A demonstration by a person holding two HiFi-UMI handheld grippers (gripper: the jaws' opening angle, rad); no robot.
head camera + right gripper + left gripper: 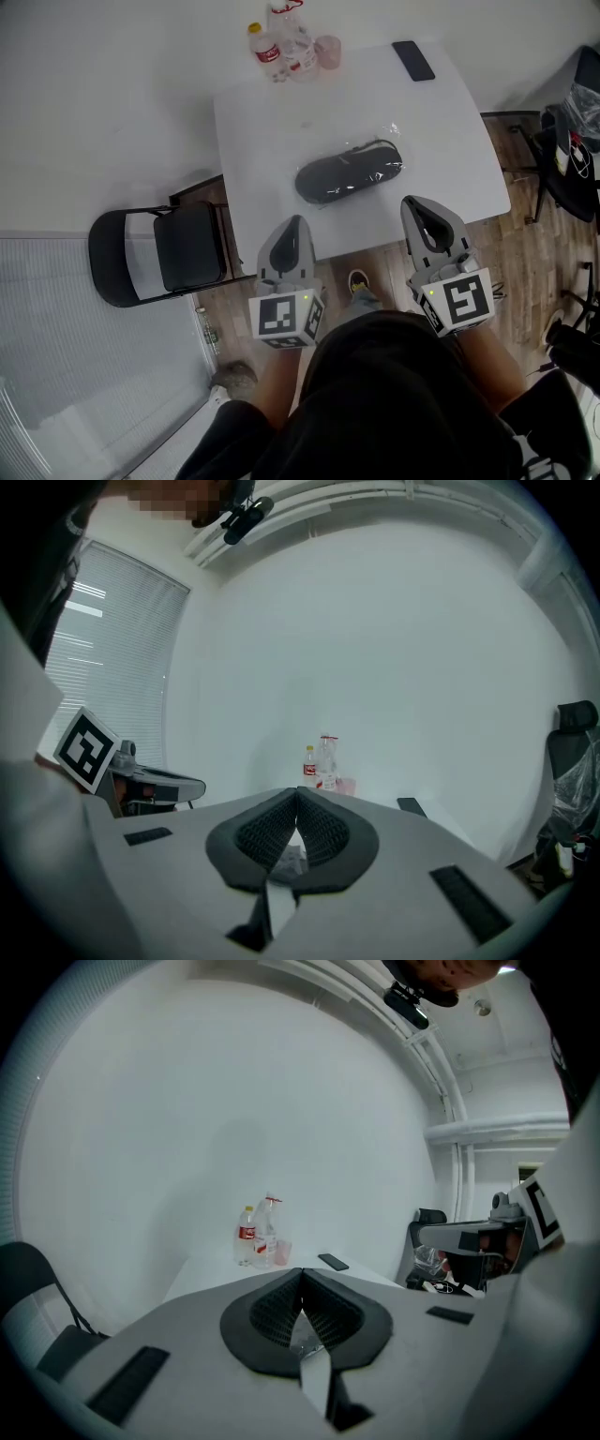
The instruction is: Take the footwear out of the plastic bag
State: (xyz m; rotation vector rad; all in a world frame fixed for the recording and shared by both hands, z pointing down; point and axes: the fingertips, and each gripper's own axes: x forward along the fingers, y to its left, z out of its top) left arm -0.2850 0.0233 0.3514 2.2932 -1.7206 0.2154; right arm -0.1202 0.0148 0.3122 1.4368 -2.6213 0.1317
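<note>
A black shoe wrapped in a clear plastic bag [349, 172] lies on the white table [441, 131], near its front half. My left gripper [292, 229] is held below the table's front edge, left of the bag, jaws shut and empty. My right gripper [419, 210] hovers at the front edge, right of the bag, also shut with nothing in it. In the left gripper view the gripper [301, 1274] has its pads pressed together; so has the gripper [297, 794] in the right gripper view. The bag is hidden behind the jaws in both gripper views.
Two bottles [267, 50] and a pink cup [328, 52] stand at the table's far edge, a black phone [413, 60] at the far right corner. A black folding chair [159, 251] stands left of the table, another chair with a bag [572, 141] on the right.
</note>
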